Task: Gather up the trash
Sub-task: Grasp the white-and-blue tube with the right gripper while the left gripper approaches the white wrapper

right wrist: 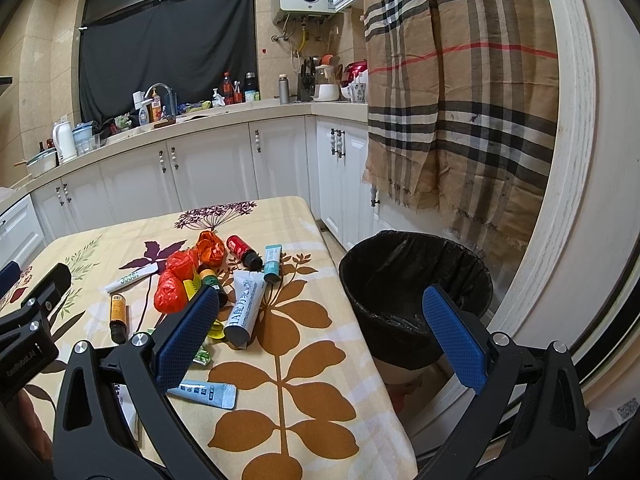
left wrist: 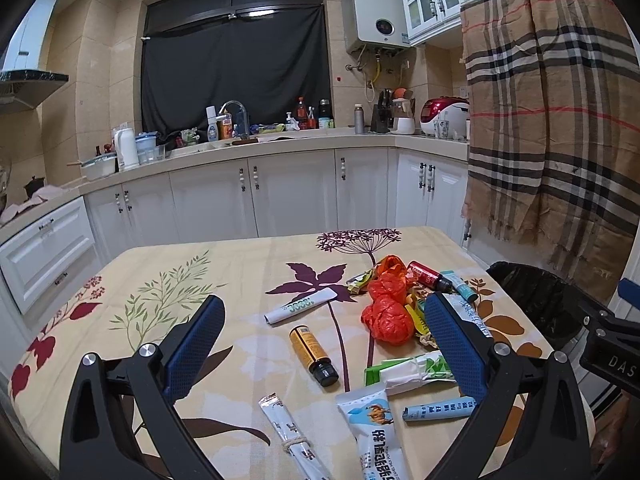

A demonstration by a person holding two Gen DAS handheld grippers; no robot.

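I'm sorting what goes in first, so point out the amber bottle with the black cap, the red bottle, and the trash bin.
amber bottle [left wrist: 310, 350]: left wrist view, on its label.
red bottle [right wrist: 238, 247]: right wrist view, on its body.
trash bin [right wrist: 472, 258]: right wrist view, on its far rim.

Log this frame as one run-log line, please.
left gripper: open, empty | right gripper: open, empty | trash on table | bin: beside table
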